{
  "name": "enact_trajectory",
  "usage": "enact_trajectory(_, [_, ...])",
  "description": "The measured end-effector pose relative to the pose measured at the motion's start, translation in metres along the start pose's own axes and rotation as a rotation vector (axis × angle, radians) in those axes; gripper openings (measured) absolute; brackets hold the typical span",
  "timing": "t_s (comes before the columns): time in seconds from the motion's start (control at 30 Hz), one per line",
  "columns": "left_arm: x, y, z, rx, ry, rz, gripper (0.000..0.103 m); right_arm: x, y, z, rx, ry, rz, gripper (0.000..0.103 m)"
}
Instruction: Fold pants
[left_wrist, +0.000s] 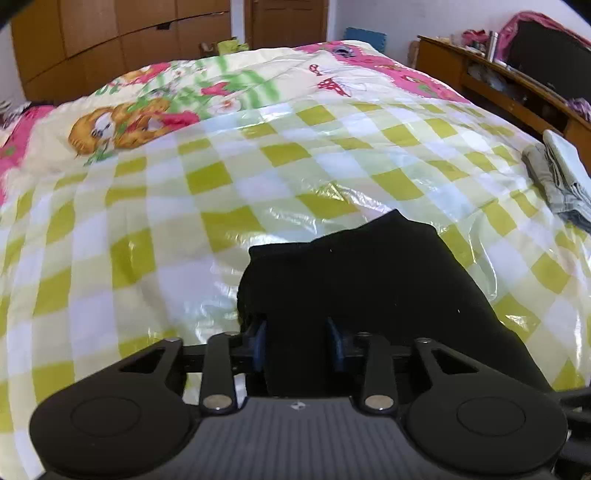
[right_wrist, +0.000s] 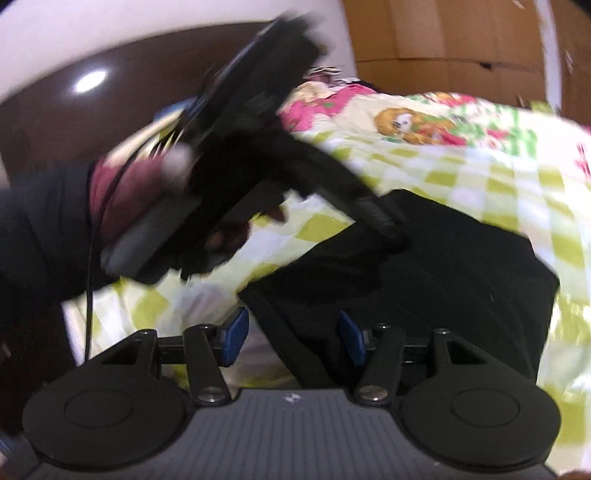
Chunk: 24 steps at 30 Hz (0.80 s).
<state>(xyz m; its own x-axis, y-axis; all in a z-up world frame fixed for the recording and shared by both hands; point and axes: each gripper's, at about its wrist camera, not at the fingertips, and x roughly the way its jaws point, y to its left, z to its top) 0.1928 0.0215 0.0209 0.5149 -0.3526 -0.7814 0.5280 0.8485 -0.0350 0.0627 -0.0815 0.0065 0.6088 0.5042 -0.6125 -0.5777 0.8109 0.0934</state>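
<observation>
The black pants (left_wrist: 354, 280) lie folded on the checked bed cover (left_wrist: 184, 221). My left gripper (left_wrist: 297, 343) has its blue-padded fingers set around a fold of the black cloth, with a gap between the pads. My right gripper (right_wrist: 293, 336) is open, its blue pads (right_wrist: 236, 334) wide apart, with an edge of the pants (right_wrist: 424, 266) between them. In the right wrist view the left gripper (right_wrist: 384, 221) reaches down onto the pants from the upper left. That view is blurred.
A pile of grey and white folded clothes (left_wrist: 557, 177) lies at the bed's right edge. A wooden shelf unit (left_wrist: 517, 81) stands to the right and wooden wardrobes (left_wrist: 110, 37) behind the bed. A cable (right_wrist: 90, 258) hangs at the left.
</observation>
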Motion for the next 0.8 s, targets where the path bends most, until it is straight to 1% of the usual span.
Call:
enact_trajectory(0.03, [0.002,0.0,0.002,0.004,0.001,0.004,0.038,0.005,0.002,-0.001,-0.027,0.008,-0.013,0.044])
enact_trajectory(0.07, [0.001,0.0,0.005,0.005,0.0,0.005,0.034,0.008,0.004,-0.002,-0.058,0.015,-0.031,0.038])
enact_trajectory(0.13, [-0.005,-0.001,0.01,0.022,-0.02,0.006,0.029,0.007,0.004,-0.001,-0.079,0.012,-0.036,0.026])
enact_trajectory(0.2, [-0.016,-0.006,0.014,0.056,-0.061,-0.006,0.028,-0.001,0.005,0.003,-0.085,-0.003,-0.037,0.017])
enact_trajectory(0.27, [-0.027,-0.013,0.015,0.116,-0.126,-0.015,0.028,-0.007,0.013,0.003,-0.144,-0.029,-0.071,0.017])
enact_trajectory(0.33, [-0.025,-0.015,0.015,0.163,-0.159,-0.011,0.028,-0.001,0.018,0.004,-0.176,-0.039,-0.1,0.017])
enact_trajectory(0.37, [-0.018,-0.014,0.016,0.172,-0.154,0.0,0.028,0.008,0.017,0.004,-0.169,-0.035,-0.116,0.017])
enact_trajectory(0.43, [0.005,-0.006,0.016,0.165,-0.115,0.008,0.028,0.026,0.016,0.006,-0.148,-0.005,-0.121,0.017])
enact_trajectory(0.5, [0.019,-0.001,0.017,0.168,-0.096,0.0,0.028,0.039,0.01,0.01,-0.088,0.006,-0.108,0.021])
enact_trajectory(0.53, [0.02,0.0,0.02,0.177,-0.097,-0.005,0.028,0.042,0.009,0.014,-0.081,0.006,-0.111,0.02])
enact_trajectory(0.6, [0.014,-0.002,0.026,0.214,-0.121,-0.021,0.027,0.038,0.012,0.021,-0.11,-0.02,-0.136,0.017])
enact_trajectory(0.63, [0.008,-0.004,0.03,0.241,-0.144,-0.027,0.027,0.034,0.013,0.027,-0.115,-0.039,-0.148,0.017])
enact_trajectory(0.7, [0.001,-0.004,0.036,0.26,-0.179,-0.037,0.027,0.032,0.018,0.033,-0.135,-0.064,-0.172,0.018])
enact_trajectory(0.73, [0.003,-0.002,0.037,0.264,-0.182,-0.032,0.028,0.035,0.021,0.032,-0.142,-0.065,-0.176,0.021])
enact_trajectory(0.77, [0.01,0.001,0.037,0.262,-0.168,-0.024,0.029,0.047,0.024,0.03,-0.16,-0.035,-0.177,0.022])
enact_trajectory(0.8, [0.02,0.004,0.035,0.262,-0.143,-0.01,0.031,0.06,0.026,0.027,-0.175,0.006,-0.173,0.03])
